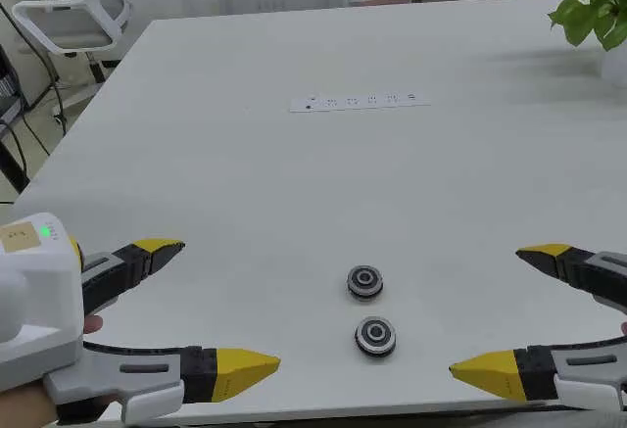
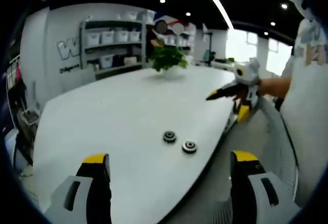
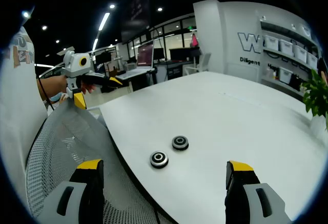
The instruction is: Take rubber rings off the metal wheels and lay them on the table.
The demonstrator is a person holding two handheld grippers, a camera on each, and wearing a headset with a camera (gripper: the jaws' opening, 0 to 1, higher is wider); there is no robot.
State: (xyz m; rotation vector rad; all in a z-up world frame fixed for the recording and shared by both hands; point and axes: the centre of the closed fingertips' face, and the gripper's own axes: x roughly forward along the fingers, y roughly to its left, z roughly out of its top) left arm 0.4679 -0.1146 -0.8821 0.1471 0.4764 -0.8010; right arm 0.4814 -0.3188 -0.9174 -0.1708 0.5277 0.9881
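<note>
two metal wheels point(image 1: 364, 282) near the table point(image 1: 294, 173) edge; my left gripper point(image 1: 229, 302), right gripper point(image 1: 486, 310) gape empty; i'd pin one, peel its ring point(image 1: 359, 336).

The desk point(image 1: 245, 183) is looked down upon from its near edge; the wheels point(image 1: 365, 282) are faced from opposite sides by both gripper views.

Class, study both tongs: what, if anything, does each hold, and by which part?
Nothing is held. The left tongs and right tongs are open; the far wheel and near wheel lie on the table between them.
</note>
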